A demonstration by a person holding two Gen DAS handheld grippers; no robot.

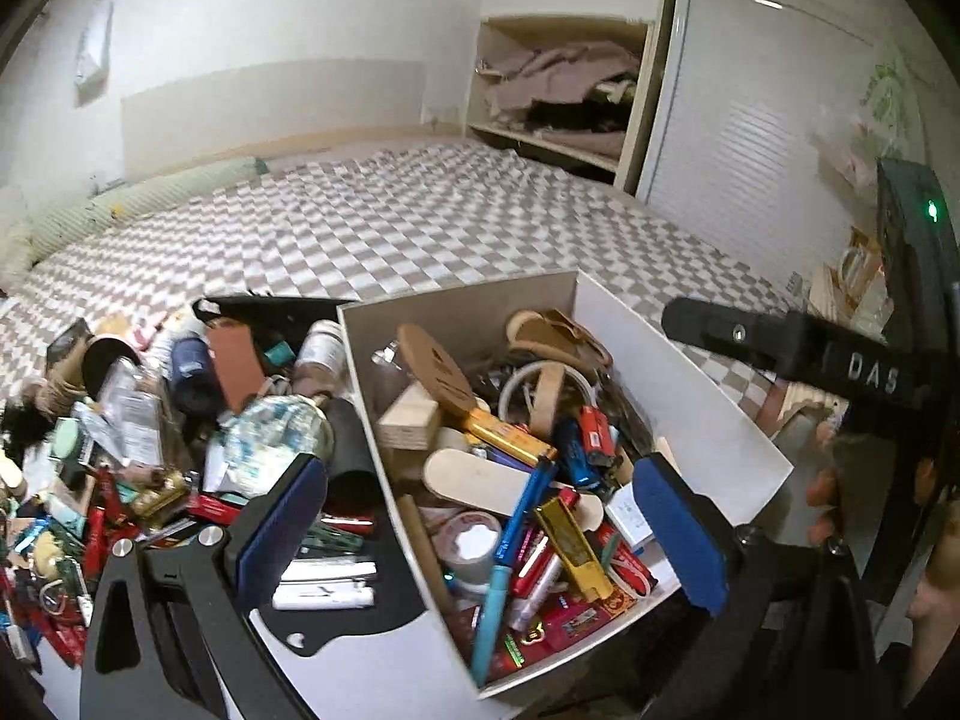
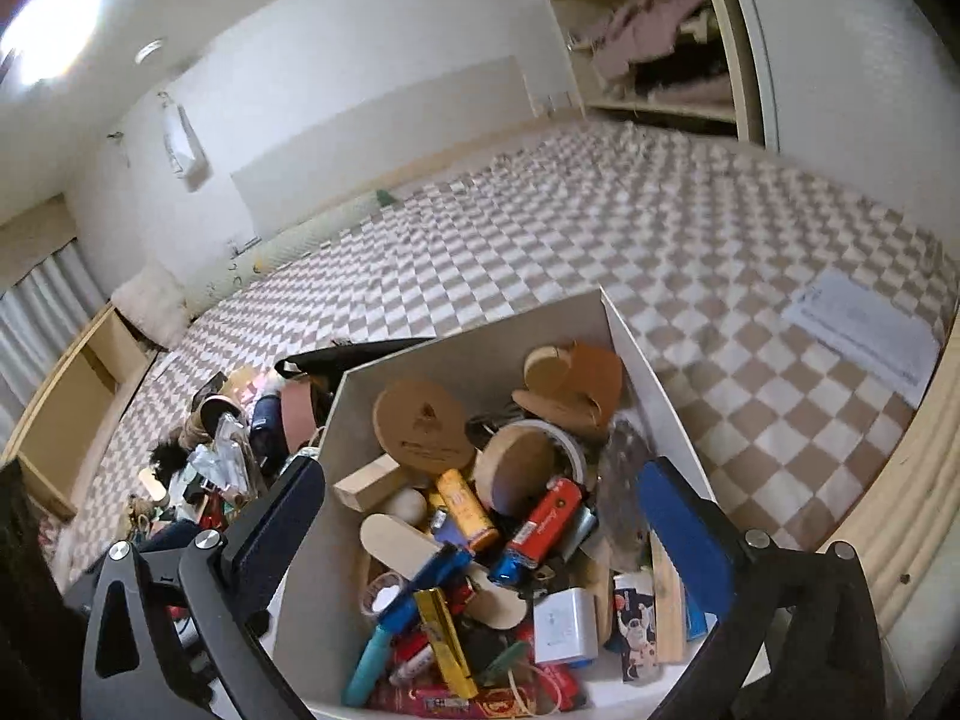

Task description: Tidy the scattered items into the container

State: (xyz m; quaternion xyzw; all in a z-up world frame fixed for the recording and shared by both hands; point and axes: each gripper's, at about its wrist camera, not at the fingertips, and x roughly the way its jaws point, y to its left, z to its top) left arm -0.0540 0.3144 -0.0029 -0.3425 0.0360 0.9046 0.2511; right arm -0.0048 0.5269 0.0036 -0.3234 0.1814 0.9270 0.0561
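A white open box (image 1: 690, 420) stands on the checkered bed, packed with small things: a teal pen (image 1: 498, 594), a gold bar (image 1: 570, 546), a cork disc (image 1: 438, 372), a wooden block (image 1: 408, 420). Left of it lies a heap of scattered items (image 1: 150, 420), with bottles, red packets and a white tube. My left gripper (image 1: 480, 525) hovers open over the box's near left wall, holding nothing. From higher up, my right gripper (image 2: 486, 522) is open over the box (image 2: 468, 336) too, also empty. The heap (image 2: 222, 462) lies at its left.
The checkered bed cover (image 1: 390, 222) stretches behind the box. An open wardrobe shelf (image 1: 558, 90) with clothes and a sliding door (image 1: 750, 132) stand at the back right. A paper sheet (image 2: 864, 330) lies near the wooden bed edge (image 2: 900, 510). A black housing marked DAS (image 1: 864, 372) juts in from the right.
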